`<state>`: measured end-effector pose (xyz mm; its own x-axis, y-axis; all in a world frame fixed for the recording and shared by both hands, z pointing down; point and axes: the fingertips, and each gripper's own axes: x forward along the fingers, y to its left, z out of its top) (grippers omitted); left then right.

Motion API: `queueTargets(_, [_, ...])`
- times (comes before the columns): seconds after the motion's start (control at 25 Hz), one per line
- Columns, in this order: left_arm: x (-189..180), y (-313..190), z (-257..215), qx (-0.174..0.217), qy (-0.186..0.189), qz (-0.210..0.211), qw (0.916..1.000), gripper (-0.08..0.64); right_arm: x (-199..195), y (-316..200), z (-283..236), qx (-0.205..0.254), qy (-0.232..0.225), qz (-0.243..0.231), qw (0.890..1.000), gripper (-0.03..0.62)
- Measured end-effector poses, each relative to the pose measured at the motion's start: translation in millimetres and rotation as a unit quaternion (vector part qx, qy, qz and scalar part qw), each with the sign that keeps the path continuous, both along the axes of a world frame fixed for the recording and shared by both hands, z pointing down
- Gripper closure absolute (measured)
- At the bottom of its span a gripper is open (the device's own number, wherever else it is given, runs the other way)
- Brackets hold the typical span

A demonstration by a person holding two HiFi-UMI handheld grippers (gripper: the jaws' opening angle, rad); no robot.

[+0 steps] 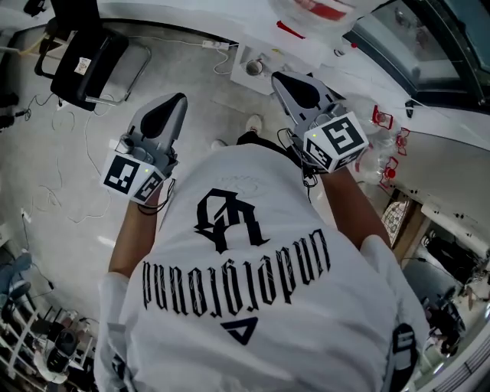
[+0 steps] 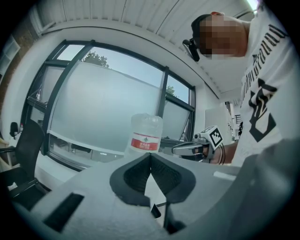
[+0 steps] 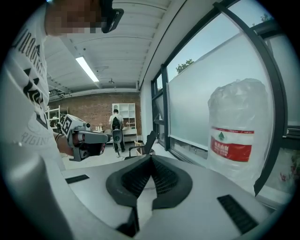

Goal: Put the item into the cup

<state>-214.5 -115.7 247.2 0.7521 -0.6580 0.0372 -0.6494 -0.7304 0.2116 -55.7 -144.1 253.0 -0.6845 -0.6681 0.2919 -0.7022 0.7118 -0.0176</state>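
Both grippers are held up in front of the person's white T-shirt, away from the table. My left gripper (image 1: 179, 99) is shut with nothing between its jaws, and its closed tips (image 2: 150, 154) point toward the window. My right gripper (image 1: 277, 77) is also shut and empty, with its tips (image 3: 151, 157) meeting in a line. A small round cup-like thing (image 1: 253, 67) stands on a white sheet just beyond the right gripper. A small red thing (image 1: 289, 29) lies on the white table (image 1: 253, 19) further back; I cannot tell what it is.
A large water bottle with a red label (image 3: 236, 131) (image 2: 145, 133) stands on the table by the window. A black chair (image 1: 84, 57) stands on the floor at the far left, with cables near it. Another person (image 3: 116, 126) stands far back in the room.
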Motion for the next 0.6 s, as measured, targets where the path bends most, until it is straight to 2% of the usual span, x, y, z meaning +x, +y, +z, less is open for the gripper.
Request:
queueTargets(0.24, [-1.3,9.3,3.1,-0.005,0.004,0.01,0.9999,0.546,10.7,14.4,-0.7,-0.003,0.002,0.021,1.0,0.577])
queueTargets(0.6, [31.8,24.7,11.3,-0.015,0.002,0.016,0.9998,0.546,44.5,31.4,11.2,-0.011,0.0,0.025,1.0,0.577])
